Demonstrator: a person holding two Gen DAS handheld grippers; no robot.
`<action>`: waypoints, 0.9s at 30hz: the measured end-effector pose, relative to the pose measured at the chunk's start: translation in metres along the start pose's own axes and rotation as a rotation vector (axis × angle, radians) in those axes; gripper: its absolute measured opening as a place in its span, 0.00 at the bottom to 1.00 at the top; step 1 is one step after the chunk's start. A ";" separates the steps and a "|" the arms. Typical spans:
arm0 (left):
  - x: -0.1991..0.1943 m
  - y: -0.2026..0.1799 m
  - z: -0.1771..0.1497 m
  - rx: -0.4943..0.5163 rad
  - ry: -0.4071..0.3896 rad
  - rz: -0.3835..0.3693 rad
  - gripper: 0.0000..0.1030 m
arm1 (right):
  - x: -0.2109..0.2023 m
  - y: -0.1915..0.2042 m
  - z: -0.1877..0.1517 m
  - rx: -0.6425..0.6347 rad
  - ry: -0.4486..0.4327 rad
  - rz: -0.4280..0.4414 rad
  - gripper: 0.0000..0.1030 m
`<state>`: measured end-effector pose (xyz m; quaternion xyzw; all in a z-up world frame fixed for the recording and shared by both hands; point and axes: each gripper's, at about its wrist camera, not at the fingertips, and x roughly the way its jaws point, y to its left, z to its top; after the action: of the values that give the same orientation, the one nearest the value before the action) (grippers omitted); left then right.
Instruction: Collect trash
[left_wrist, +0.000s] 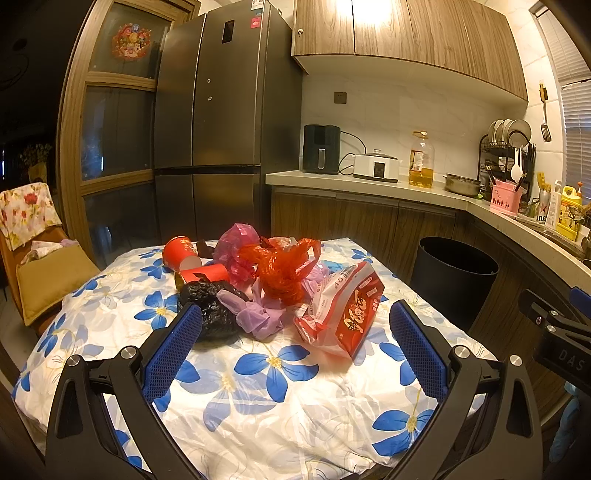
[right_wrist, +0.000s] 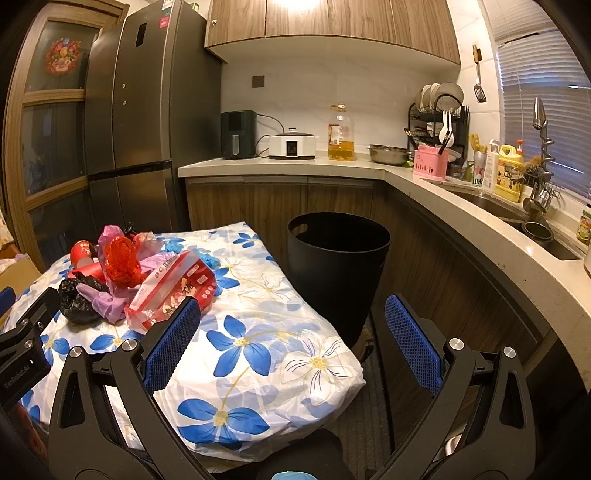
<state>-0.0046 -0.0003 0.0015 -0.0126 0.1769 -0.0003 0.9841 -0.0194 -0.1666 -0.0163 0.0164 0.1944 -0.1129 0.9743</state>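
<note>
A heap of trash lies on the flowered tablecloth (left_wrist: 258, 398): a red and white snack bag (left_wrist: 343, 317), a red plastic bag (left_wrist: 284, 269), a pink bag (left_wrist: 236, 247), a black bag (left_wrist: 210, 306), a purple glove (left_wrist: 255, 314), a red paper cup (left_wrist: 179, 253) and a red tube (left_wrist: 203, 277). My left gripper (left_wrist: 295, 343) is open and empty, just short of the heap. My right gripper (right_wrist: 291, 336) is open and empty over the table's right edge, with the snack bag (right_wrist: 170, 291) by its left finger. A black bin (right_wrist: 336, 269) stands on the floor to the right of the table.
A chair with a cushion (left_wrist: 48, 277) stands left of the table. A fridge (left_wrist: 218, 122) is behind. The counter (right_wrist: 288, 164) holds an air fryer, a cooker, an oil bottle, a steel bowl and a dish rack. A sink (right_wrist: 517, 218) is at right.
</note>
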 end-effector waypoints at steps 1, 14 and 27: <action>0.000 0.000 0.000 0.000 0.000 0.001 0.95 | 0.001 0.000 0.000 0.000 0.001 0.001 0.96; 0.007 -0.001 -0.001 -0.007 0.007 0.003 0.95 | 0.012 -0.002 -0.003 0.000 0.001 0.022 0.96; 0.041 0.033 -0.023 -0.063 0.058 0.056 0.95 | 0.068 0.024 -0.022 -0.009 0.029 0.171 0.96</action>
<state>0.0260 0.0324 -0.0354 -0.0386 0.2056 0.0325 0.9773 0.0392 -0.1562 -0.0635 0.0302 0.2069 -0.0282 0.9775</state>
